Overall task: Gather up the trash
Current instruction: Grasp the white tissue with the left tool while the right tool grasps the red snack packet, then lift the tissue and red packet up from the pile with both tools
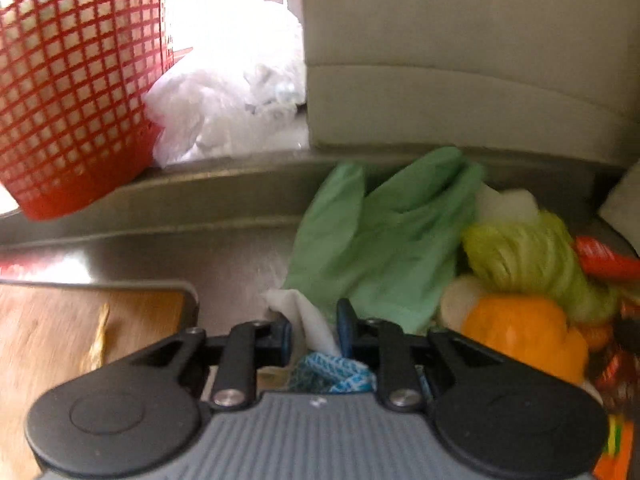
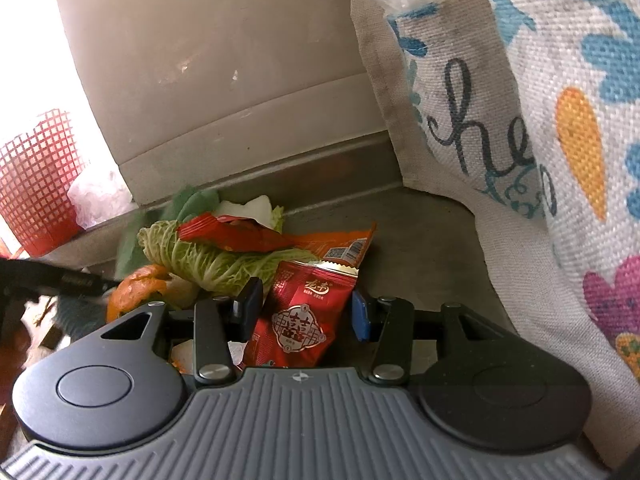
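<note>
**A:** Why is your left gripper (image 1: 314,330) so low in the frame, over the pile?

**B:** Its jaws look pinched on a white scrap (image 1: 308,320), with the green glove (image 1: 384,236) just above it, so you can lift one piece clear of the heap.

**A:** And your right gripper (image 2: 306,312)?

**B:** Its jaws stand apart around the red snack wrapper (image 2: 298,316), gripping nothing. The cabbage leaf (image 2: 208,258) and orange peel (image 2: 138,288) lie centre-left; the red mesh basket (image 2: 36,176) waits at the left edge, probably for the trash.

Both wrist views low, close, angled down — sharing cabbage (image 1: 532,256) (image 2: 200,256)
</note>
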Tool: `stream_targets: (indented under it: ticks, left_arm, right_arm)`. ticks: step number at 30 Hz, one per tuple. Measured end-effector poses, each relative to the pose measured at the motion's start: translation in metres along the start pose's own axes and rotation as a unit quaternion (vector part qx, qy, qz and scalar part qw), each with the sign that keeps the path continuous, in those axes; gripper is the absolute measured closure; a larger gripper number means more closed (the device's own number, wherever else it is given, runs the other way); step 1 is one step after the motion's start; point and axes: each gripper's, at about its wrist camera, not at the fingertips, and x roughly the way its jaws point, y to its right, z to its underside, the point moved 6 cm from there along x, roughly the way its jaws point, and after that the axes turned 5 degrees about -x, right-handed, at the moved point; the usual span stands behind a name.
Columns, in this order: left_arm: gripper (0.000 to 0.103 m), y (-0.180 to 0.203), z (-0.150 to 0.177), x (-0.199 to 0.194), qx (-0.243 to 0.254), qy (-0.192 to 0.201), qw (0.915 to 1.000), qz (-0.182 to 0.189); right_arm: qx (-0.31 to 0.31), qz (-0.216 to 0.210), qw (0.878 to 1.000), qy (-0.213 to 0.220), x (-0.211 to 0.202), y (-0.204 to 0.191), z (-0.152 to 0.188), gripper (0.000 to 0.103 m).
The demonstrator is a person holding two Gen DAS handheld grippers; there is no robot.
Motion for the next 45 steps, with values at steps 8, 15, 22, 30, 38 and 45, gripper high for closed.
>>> stream_targets:
  ticks: [8, 15, 22, 30, 38, 45]
  left_arm:
    - [0.084, -0.002, 0.051, -0.048, -0.026, -0.010, 0.9994, 0.020]
    - [0.089, -0.006, 0.086, -0.082, -0.086, 0.013, 0.9958, 0.028]
    - [0.098, -0.028, 0.084, -0.115, -0.160, 0.079, 0.9838, 0.020]
    - [0.100, -0.049, 0.093, -0.158, -0.198, 0.104, 0.9745, 0.023]
    - [0.100, -0.054, 0.112, -0.188, -0.222, 0.119, 0.9674, 0.022]
    - [0.100, -0.059, 0.130, -0.223, -0.246, 0.139, 0.9590, 0.025]
  right_arm:
    - [-0.011, -0.011, 1.000, -0.005, 0.010, -0.004, -0.003, 0.051]
    - [-0.017, -0.018, 1.000, 0.004, 0.008, -0.007, -0.003, 0.054]
    - [-0.019, -0.043, 0.999, 0.022, 0.003, -0.010, -0.005, 0.061]
    - [-0.027, -0.070, 0.997, 0.020, -0.002, -0.018, -0.003, 0.065]
    - [-0.048, -0.096, 0.994, 0.025, -0.008, -0.037, -0.001, 0.084]
    - [-0.046, -0.103, 0.992, 0.048, -0.019, -0.041, -0.006, 0.084]
